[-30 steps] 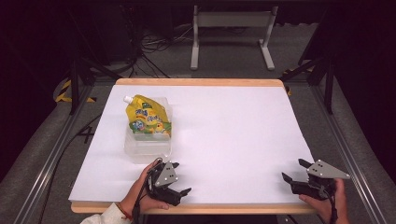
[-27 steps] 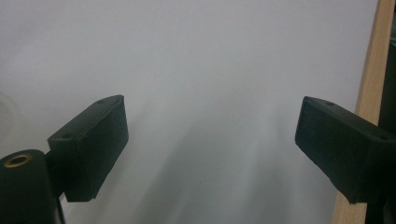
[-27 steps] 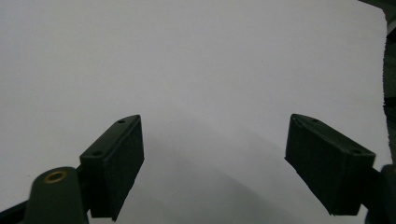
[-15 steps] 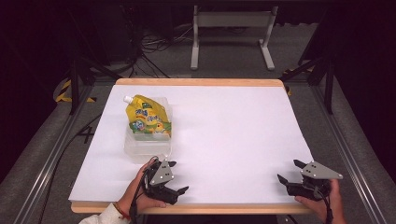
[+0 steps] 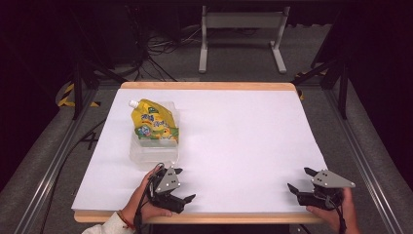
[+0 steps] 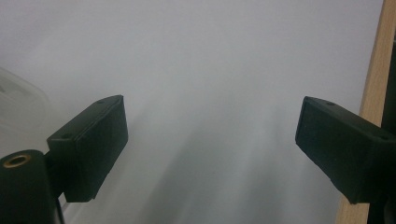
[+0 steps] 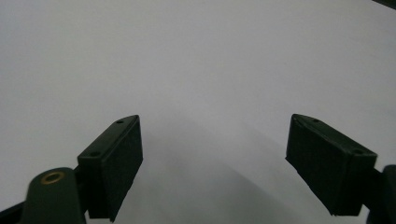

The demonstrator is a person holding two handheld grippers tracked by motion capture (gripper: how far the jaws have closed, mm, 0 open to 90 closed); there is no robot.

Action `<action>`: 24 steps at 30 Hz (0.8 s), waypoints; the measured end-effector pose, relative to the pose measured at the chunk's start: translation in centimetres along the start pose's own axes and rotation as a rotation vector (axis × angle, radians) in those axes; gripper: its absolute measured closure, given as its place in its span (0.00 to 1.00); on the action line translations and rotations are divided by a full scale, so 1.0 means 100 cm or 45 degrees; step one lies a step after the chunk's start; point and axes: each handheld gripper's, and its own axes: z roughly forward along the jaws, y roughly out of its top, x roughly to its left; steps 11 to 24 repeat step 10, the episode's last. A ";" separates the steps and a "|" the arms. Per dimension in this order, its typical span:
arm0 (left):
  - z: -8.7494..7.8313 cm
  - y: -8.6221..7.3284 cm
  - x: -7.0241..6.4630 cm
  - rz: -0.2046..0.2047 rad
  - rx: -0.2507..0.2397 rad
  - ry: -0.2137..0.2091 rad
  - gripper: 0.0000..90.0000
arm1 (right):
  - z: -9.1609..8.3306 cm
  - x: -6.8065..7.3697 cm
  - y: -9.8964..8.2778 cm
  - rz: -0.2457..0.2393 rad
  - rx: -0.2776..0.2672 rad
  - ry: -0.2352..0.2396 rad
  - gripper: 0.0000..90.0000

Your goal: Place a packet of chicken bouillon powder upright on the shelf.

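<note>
A yellow spouted pouch (image 5: 154,123) lies on top of a clear plastic container (image 5: 152,152) at the table's left side. My left gripper (image 5: 185,184) rests near the front edge, just in front of and to the right of the container. It is open with nothing between its jaws. In the left gripper view the left gripper (image 6: 210,140) points across bare white tabletop, with the container's corner (image 6: 16,105) at the left. My right gripper (image 5: 299,178) sits open near the front right corner. In the right gripper view the right gripper (image 7: 215,154) faces plain white surface.
The white table (image 5: 234,131) has a wooden rim, seen along the front edge (image 5: 219,218) and in the left gripper view (image 6: 373,60). A metal stand (image 5: 241,29) and cables lie on the floor beyond the far edge.
Both grippers have drifted slightly to the left along the front edge. Their jaws stay open, and the pouch and container have not moved.
</note>
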 end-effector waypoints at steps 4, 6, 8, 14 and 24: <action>-0.002 -0.002 0.001 -0.019 0.000 -0.001 0.11 | 0.000 0.001 0.001 -0.009 0.001 0.004 0.21; -0.003 -0.003 0.002 -0.022 0.004 0.002 0.11 | 0.000 0.001 0.001 -0.013 0.001 0.005 0.21; -0.005 -0.003 0.002 -0.029 -0.002 -0.001 0.11 | 0.001 0.000 -0.001 -0.014 0.007 0.005 0.21; -0.005 -0.003 0.002 -0.031 -0.002 0.001 0.11 | 0.001 0.000 -0.001 -0.009 0.007 0.007 0.21; -0.005 -0.003 0.002 -0.031 -0.002 0.001 0.11 | 0.001 0.000 -0.001 -0.009 0.007 0.007 0.21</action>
